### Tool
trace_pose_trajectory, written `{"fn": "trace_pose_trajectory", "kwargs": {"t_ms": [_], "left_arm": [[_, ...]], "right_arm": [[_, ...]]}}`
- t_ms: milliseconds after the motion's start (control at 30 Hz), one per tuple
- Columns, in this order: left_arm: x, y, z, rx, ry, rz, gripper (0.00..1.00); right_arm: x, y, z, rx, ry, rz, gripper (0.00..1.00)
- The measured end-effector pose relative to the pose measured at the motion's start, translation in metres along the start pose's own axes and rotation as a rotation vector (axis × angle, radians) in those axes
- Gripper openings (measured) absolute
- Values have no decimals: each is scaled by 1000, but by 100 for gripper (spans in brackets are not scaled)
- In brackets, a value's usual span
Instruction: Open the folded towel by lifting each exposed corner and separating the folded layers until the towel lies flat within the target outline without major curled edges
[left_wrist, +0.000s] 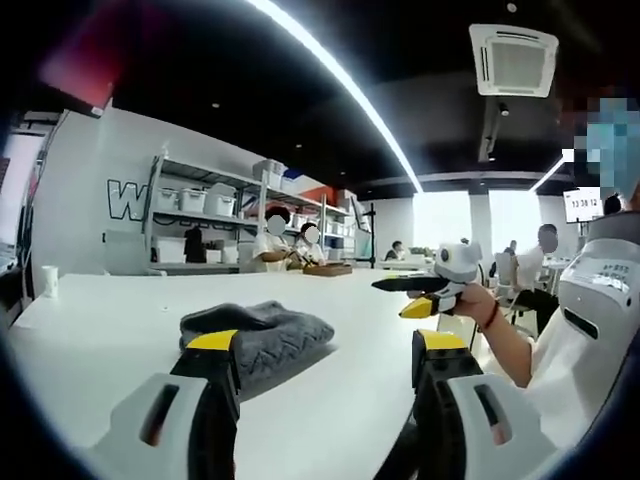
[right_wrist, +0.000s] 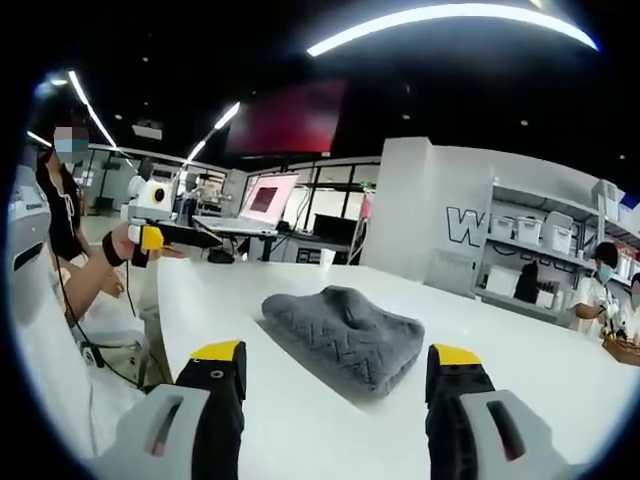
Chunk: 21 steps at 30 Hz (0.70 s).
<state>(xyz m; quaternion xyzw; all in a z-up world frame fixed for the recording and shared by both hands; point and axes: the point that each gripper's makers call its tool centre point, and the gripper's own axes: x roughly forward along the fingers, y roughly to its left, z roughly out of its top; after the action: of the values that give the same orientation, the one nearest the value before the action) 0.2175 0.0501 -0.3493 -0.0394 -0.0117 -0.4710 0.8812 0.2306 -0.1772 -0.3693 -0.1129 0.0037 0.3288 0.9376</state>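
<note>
Folded grey towel (right_wrist: 345, 335): on white table (right_wrist: 560, 400), just ahead of right gripper (right_wrist: 340, 375), ahead-left of left gripper (left_wrist: 325, 360). Both sets of jaws apart, empty. Likely soft, light, limp, grippy; best pinched at a near corner layer. Long axis across right gripper's view, left-near to right-far.

towel (right_wrist: 345, 335): 1, grey, folded, ahead of the gripper | bench (right_wrist: 560, 390): 1, white | cup (left_wrist: 49, 280): 1, white, far left of the left gripper | seated people behind the towel in left gripper view: 2 | shelf rack (left_wrist: 205, 205): 1 | ceiling vent (left_wrist: 513, 60): 1 | wall screen (left_wrist: 581, 204): 1
</note>
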Motion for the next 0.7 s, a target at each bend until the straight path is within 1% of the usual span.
{"fn": "trace_pose_trajectory", "kwargs": {"t_ms": [100, 233, 267, 300, 533, 700], "left_arm": [[2, 0, 1, -7, -9, -9, 68], [6, 6, -2, -11, -2, -4, 68], [6, 7, -2, -11, -5, -2, 68], [7, 8, 0, -12, -20, -1, 68], [12, 12, 0, -24, -19, -5, 68], [15, 12, -1, -10, -11, -6, 68]], "right_arm": [[1, 0, 2, -4, -6, 2, 71], [2, -1, 3, -11, -4, 4, 70], [2, -1, 3, -11, -4, 3, 70], [3, -2, 3, -10, -4, 4, 69], [5, -5, 4, -7, -7, 1, 69], [5, -8, 3, 1, -7, -2, 68]]}}
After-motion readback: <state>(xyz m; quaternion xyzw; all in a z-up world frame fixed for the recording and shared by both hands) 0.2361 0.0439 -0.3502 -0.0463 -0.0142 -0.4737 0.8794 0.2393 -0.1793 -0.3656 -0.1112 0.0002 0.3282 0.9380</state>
